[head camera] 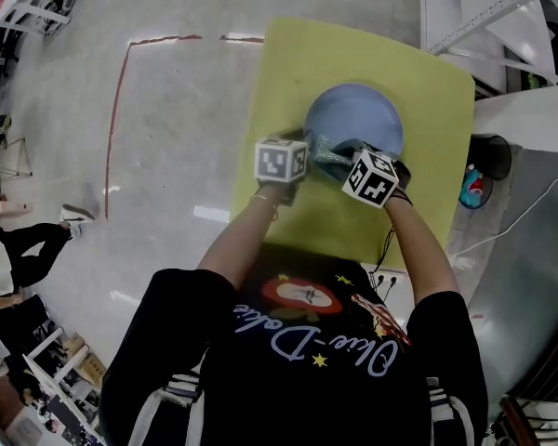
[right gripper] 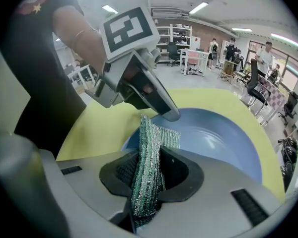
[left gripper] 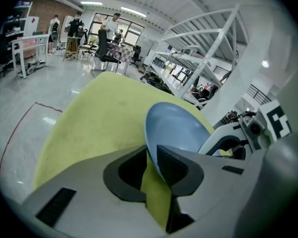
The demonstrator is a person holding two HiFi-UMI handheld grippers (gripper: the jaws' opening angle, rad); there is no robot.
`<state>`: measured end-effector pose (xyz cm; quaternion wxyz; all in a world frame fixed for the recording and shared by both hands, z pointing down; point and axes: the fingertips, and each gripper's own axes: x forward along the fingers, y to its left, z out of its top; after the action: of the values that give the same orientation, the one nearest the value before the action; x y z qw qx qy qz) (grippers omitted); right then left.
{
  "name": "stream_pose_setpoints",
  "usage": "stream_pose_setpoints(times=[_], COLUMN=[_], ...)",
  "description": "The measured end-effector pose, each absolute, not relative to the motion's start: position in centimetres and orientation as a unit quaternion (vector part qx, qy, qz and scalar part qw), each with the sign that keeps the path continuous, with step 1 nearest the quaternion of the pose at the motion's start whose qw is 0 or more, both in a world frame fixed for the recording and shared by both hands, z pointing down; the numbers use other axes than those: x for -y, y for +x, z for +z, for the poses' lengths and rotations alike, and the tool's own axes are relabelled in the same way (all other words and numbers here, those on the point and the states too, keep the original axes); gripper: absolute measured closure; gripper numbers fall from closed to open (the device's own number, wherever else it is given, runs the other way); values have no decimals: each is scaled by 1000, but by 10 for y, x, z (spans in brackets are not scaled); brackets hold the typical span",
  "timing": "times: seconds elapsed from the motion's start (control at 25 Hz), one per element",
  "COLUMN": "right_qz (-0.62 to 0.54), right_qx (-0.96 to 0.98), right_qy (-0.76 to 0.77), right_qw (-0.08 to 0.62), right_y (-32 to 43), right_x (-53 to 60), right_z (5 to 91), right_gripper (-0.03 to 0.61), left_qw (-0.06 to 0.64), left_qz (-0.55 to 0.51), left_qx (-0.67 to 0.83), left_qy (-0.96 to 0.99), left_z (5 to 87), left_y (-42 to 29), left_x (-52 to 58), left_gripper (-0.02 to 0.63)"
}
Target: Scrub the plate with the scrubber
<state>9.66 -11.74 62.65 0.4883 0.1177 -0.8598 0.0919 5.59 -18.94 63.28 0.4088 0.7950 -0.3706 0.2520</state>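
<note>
Right tool (right gripper: 149,175) clamps scrubber (right gripper: 148,150), left tool (left gripper: 149,170) pinches plate (left gripper: 176,128) — yellow mat (left gripper: 104,113), grey floor (head camera: 167,137).

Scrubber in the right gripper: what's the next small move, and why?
Probably press the scrubber down onto the inside of the plate. The right gripper is shut on it by the near rim, and the left gripper clamps that rim steady.

Head camera looks down; gripper views closely share the plate (head camera: 358,114).

grey glossy floor (head camera: 167,110); red tape line (head camera: 119,100); ceiling striplights (left gripper: 92,3)
</note>
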Motion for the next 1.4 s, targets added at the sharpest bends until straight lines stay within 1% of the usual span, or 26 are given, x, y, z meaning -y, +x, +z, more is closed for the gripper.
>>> stream_pose_setpoints(times=[0.12, 0.28, 0.4, 0.52, 0.72, 0.92, 1.08, 1.4], right_qz=[60, 14, 16, 23, 15, 35, 64, 74], right_qx=[868, 862, 848, 834, 824, 809, 809, 815], right_qy=[131, 201, 255, 271, 238, 228, 209, 190], right_qw=[476, 465, 464, 480, 514, 541, 545, 542], right_y=[102, 124, 141, 154, 154, 150, 145, 135], right_x=[136, 185, 218, 233, 224, 212, 199, 167], right_z=[611, 595, 593, 601, 622, 635, 636, 636], right_gripper=[511, 514, 514, 514, 514, 509, 509, 509], left_qw=[408, 405, 404, 400, 395, 386, 384, 377], left_qz=[253, 258, 262, 267, 275, 281, 283, 288], left_qx=[374, 376, 373, 371, 369, 368, 368, 369], left_qy=[794, 792, 793, 795, 796, 798, 798, 799], left_z=[633, 632, 632, 632, 633, 634, 634, 634], left_y=[56, 56, 55, 54, 54, 54, 54, 56], left_x=[189, 189, 189, 190, 190, 190, 190, 189], left_gripper=[557, 557, 557, 557, 557, 555, 555, 555])
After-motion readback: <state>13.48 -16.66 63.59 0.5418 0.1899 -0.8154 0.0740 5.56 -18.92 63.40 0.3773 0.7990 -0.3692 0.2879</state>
